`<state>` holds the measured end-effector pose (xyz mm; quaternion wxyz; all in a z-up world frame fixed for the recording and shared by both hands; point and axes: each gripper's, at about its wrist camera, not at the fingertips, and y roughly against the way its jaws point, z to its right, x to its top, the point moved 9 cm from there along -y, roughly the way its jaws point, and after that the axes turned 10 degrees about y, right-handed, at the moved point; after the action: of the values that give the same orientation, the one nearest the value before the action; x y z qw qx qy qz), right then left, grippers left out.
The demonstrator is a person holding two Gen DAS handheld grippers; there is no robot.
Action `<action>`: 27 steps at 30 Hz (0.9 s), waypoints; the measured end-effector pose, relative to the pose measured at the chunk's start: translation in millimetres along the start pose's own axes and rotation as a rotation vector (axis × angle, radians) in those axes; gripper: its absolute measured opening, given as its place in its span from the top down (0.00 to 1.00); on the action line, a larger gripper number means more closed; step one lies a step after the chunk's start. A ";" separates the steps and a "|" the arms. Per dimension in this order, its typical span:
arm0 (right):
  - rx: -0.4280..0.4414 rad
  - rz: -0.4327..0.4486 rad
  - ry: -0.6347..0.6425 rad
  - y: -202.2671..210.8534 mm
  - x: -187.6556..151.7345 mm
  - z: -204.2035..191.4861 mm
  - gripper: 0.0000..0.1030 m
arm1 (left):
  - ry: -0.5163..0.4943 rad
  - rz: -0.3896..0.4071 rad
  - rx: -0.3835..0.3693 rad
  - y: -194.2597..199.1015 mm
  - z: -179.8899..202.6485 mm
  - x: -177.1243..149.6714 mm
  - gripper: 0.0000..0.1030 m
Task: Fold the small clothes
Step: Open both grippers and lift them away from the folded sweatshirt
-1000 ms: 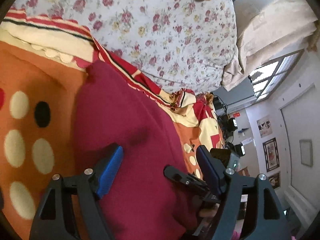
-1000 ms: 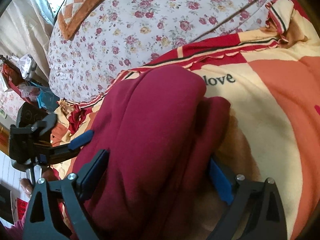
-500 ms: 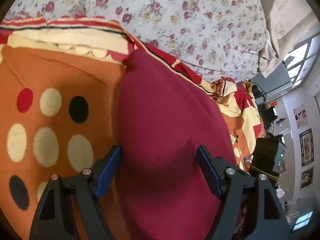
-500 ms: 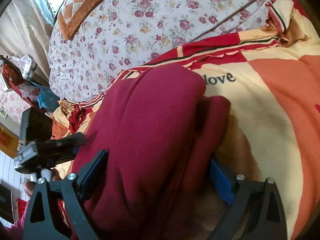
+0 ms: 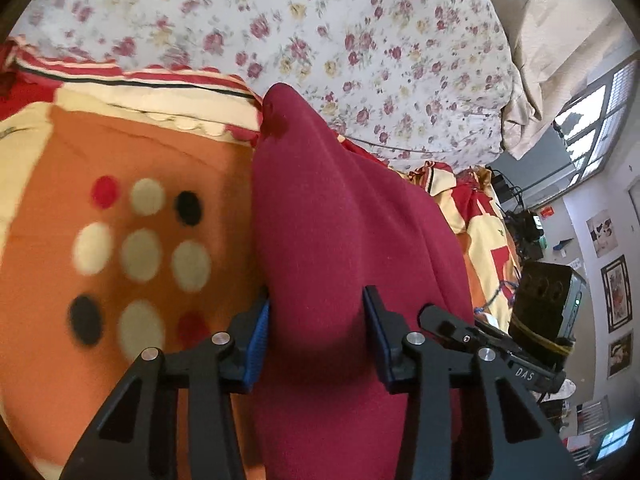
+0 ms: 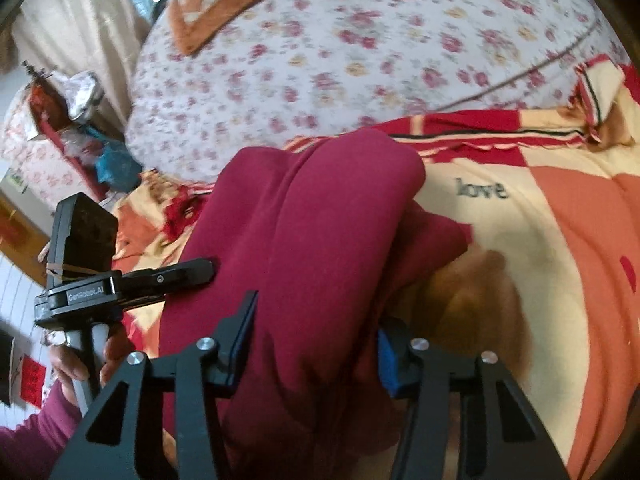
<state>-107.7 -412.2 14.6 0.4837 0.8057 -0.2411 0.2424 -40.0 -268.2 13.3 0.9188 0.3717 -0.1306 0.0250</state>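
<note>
Maroon garment (image 5: 340,240): folded into a thick bundle, running from the lower centre of the left wrist view up to a point at upper centre. In the right wrist view (image 6: 304,248) it fills the middle of the frame, showing two rolled layers side by side with a lower flap at right.

Left gripper (image 5: 316,332): bottom centre of its view, blue-padded fingers (image 5: 258,340) pressed against both sides of the bundle, clamping it. In the right wrist view it appears at the left edge (image 6: 192,274), held by a hand (image 6: 80,364) at lower left.

Right gripper (image 6: 316,344): bottom centre of its view, fingers set on either side of the bundle, cloth bulging between them; grasping the garment. In the left wrist view it shows at lower right (image 5: 444,320).

Blanket (image 5: 120,168): orange with a cluster of cream, black and red dots, left half of the left wrist view; beneath the garment. In the right wrist view (image 6: 540,216), cream and orange panels at right, with the word "love" printed.

Flowered sheet (image 5: 340,32): white with pink roses, across the top of both views.

Curtain (image 5: 560,40): beige, upper right of the left wrist view.
</note>
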 end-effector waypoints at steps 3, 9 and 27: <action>0.048 -0.035 0.007 -1.9 -8.3 -25.1 0.48 | 0.038 0.002 0.027 28.1 -16.4 -16.3 0.79; -0.002 -0.138 0.051 -37.0 -43.2 -50.1 0.37 | 0.107 0.004 0.148 36.5 -64.6 -47.7 0.79; -0.109 -0.078 0.442 30.9 -81.1 -133.3 0.65 | -0.060 0.318 0.372 85.3 -37.9 -60.9 0.72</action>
<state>-210.0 -293.1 39.8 0.5768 0.7143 -0.1106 0.3807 -102.6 -177.3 29.1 0.8148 0.5098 -0.2077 0.1820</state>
